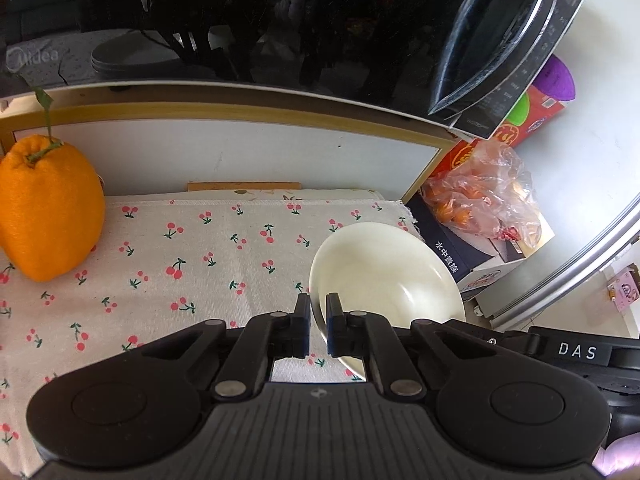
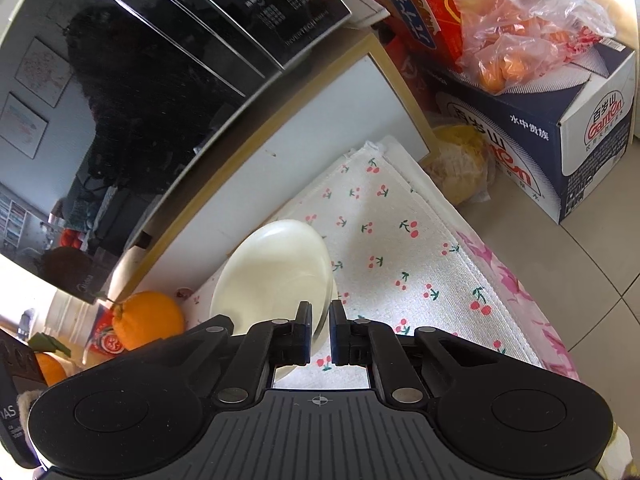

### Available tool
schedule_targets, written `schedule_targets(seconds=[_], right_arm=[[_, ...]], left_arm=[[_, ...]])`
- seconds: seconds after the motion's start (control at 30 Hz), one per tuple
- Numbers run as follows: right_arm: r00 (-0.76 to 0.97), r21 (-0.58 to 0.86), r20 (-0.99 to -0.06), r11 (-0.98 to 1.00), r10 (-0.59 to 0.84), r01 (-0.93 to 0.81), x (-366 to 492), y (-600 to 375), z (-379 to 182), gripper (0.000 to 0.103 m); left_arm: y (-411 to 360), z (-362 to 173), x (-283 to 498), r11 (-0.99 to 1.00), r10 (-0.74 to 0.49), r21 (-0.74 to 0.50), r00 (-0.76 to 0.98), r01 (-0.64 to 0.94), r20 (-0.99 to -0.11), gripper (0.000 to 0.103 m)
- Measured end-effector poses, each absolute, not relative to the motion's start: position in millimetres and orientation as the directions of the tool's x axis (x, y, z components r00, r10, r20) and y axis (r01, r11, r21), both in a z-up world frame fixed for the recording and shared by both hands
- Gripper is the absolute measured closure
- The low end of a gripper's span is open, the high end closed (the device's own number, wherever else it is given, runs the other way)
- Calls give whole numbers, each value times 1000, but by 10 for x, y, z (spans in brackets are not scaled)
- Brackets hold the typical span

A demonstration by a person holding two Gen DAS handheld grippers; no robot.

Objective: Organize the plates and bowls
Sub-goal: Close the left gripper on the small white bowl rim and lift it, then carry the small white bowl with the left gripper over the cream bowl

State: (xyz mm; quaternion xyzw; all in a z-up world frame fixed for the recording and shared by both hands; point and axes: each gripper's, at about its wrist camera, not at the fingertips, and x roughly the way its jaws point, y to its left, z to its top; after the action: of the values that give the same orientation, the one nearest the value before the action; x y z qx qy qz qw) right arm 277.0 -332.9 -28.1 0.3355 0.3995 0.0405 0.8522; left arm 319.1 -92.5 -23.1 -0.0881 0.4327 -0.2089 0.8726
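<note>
- Left claw [image 1: 318, 312] is clamped tight on the near rim of the cream bowl [image 1: 384, 268], jaws nearly together
- Right claw [image 2: 320, 320] pinches that same bowl's rim from the other side, just as closed
- Bowl sits on the cherry-print cloth [image 1: 200, 264] over the worktop, empty, stretching away ahead of both claws
- Neither hand is nearer; both are already on it, so any lift looks like a shared one
- Big orange [image 1: 48, 208] stands well apart; a plastic bag of oranges [image 1: 484, 196] rests on a box
</note>
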Motion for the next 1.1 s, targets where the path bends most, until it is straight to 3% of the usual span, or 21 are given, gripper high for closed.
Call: schedule_targets(seconds=[0.5, 1.1], right_arm=[[697, 605, -637, 774, 328, 188, 2375, -3224, 115, 94], [681, 572, -657, 803, 323, 170, 1641, -3061, 229, 93]], left_arm=[[-852, 146, 2808, 903, -428, -316, 563, 291, -707, 96], [-686, 168, 2101, 905, -425, -347, 546, 245, -722, 96]])
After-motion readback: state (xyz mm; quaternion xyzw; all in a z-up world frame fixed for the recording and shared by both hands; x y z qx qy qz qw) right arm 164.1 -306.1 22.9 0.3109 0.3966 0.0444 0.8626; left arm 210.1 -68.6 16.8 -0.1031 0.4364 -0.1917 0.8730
